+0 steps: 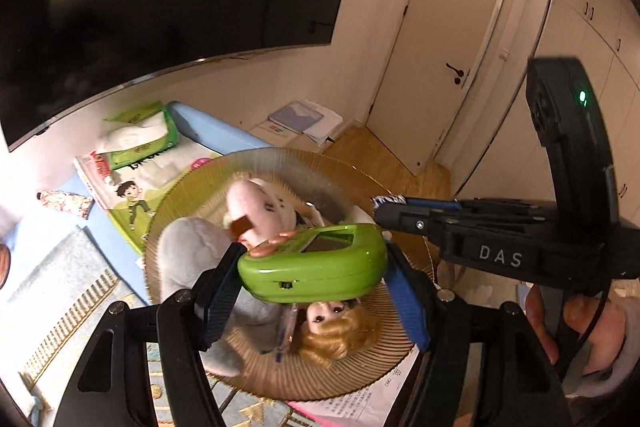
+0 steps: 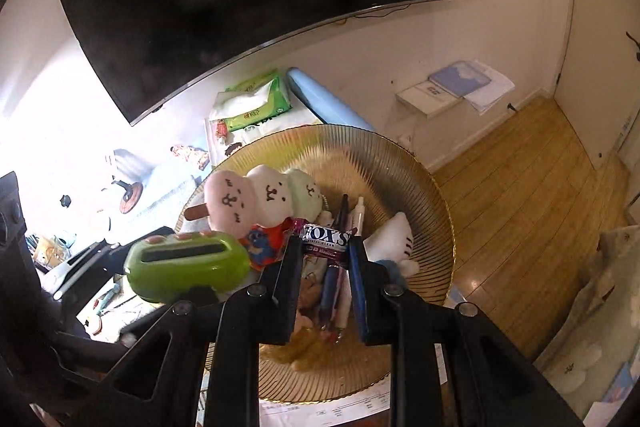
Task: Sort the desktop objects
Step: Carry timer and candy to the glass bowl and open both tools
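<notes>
Here, our left gripper (image 1: 312, 267) clamps a glossy green plastic handheld toy (image 1: 314, 265) and our right gripper (image 2: 325, 247) pinches a Fox's candy roll (image 2: 326, 239) above the ribbed amber glass bowl (image 2: 400, 163); release low, one at a time.

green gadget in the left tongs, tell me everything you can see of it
The green gadget is a glossy, rounded lime-green plastic case with a dark rectangular screen set into its face and pinkish-orange buttons at one end. A small dark slot sits on its side edge. The left tongs clamp it by both ends, holding it on its edge above the ribbed gold bowl, over the blonde doll and plush toys.
</notes>
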